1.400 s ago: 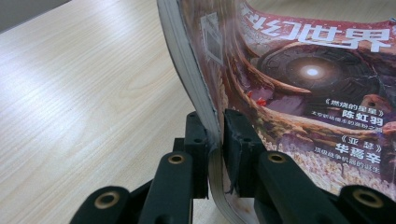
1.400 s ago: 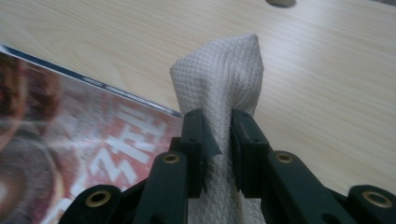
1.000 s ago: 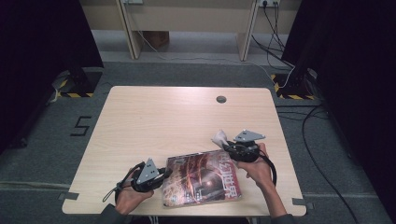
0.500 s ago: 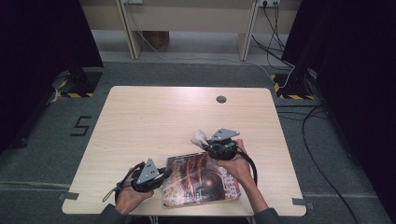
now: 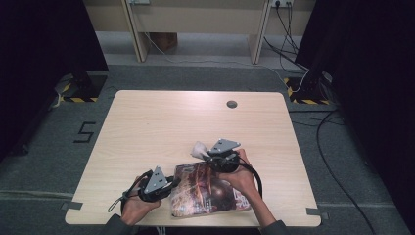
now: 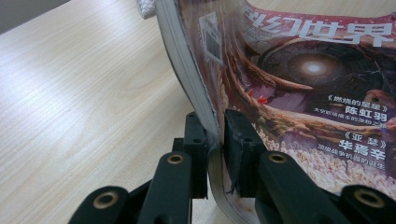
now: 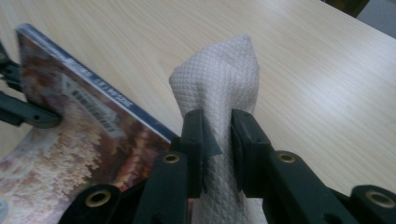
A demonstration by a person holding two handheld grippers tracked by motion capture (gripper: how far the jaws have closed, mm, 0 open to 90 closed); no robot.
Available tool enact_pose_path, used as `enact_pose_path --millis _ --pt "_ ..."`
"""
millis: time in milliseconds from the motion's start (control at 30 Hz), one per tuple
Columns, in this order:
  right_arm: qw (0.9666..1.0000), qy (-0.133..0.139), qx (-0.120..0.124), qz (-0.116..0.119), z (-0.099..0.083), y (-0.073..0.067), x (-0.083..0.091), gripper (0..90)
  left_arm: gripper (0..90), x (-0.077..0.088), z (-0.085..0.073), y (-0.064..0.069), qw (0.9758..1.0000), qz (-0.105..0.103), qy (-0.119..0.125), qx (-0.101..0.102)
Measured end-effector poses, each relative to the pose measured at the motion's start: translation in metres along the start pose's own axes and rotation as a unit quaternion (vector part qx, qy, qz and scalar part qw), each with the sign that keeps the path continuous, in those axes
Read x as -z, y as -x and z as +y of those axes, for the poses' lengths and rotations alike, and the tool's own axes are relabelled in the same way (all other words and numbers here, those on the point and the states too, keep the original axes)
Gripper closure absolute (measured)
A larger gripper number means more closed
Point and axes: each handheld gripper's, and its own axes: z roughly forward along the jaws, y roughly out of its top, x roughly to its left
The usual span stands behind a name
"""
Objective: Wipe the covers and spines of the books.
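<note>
My left tongs (image 6: 215, 154) clamp the magazine (image 5: 208, 192) by its spine at the table's (image 5: 147, 127) near edge; my right tongs (image 7: 217, 140) pinch a white cloth (image 7: 219, 84) over its far corner. I should wipe with light, even strokes, keeping the spine pinned. The cover reads "科幻世界", "陈虹羽".

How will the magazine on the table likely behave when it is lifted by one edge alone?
The magazine will probably flop: its edge already curves where the left gripper pinches it. Its glossy cover looks slippery, so it may slide on the table. It seems thin, likely light.
</note>
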Motion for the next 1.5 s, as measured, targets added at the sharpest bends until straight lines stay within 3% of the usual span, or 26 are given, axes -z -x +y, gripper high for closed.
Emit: enact_pose_path --millis 367,467,633,733,867,1000,1133,1233,1500 --pt "0.9996 0.012 -0.011 0.022 0.001 -0.002 0.009 76.6 79.4 0.001 0.0 0.0 1.0 -0.001 0.002 0.001" --pt "0.9988 0.026 -0.019 0.037 0.003 -0.004 0.014 77.5 79.0 0.0 0.0 -0.001 1.0 0.001 0.001 0.002" --pt "0.9976 0.04 -0.008 0.056 0.011 -0.014 0.02 77.5 79.0 0.0 0.0 0.0 1.0 0.002 0.001 0.001" --pt "0.9982 0.022 0.0 0.055 0.009 -0.017 0.013 77.5 79.0 0.001 0.001 0.0 1.0 0.002 0.002 -0.002" --pt "0.9994 0.005 0.002 0.036 0.003 -0.011 0.007 77.6 78.5 0.0 0.001 0.001 1.0 0.004 0.0 -0.008" --pt "0.9997 -0.005 -0.01 0.021 -0.003 0.001 0.007 77.6 78.2 0.001 0.001 0.002 0.9999 0.005 0.001 -0.01" --pt "0.9995 -0.006 -0.02 0.023 -0.007 0.007 0.005 77.7 77.7 0.0 0.001 0.001 0.9999 0.005 0.001 -0.009" --pt "0.9998 -0.008 -0.006 0.019 -0.003 0.0 0.005 77.7 77.6 0.0 0.001 0.001 0.9999 0.006 -0.001 -0.011" --pt "0.998 0.017 0.032 0.051 0.023 -0.035 0.001 77.5 77.4 0.0 0.001 0.002 0.9999 0.009 -0.003 -0.014"
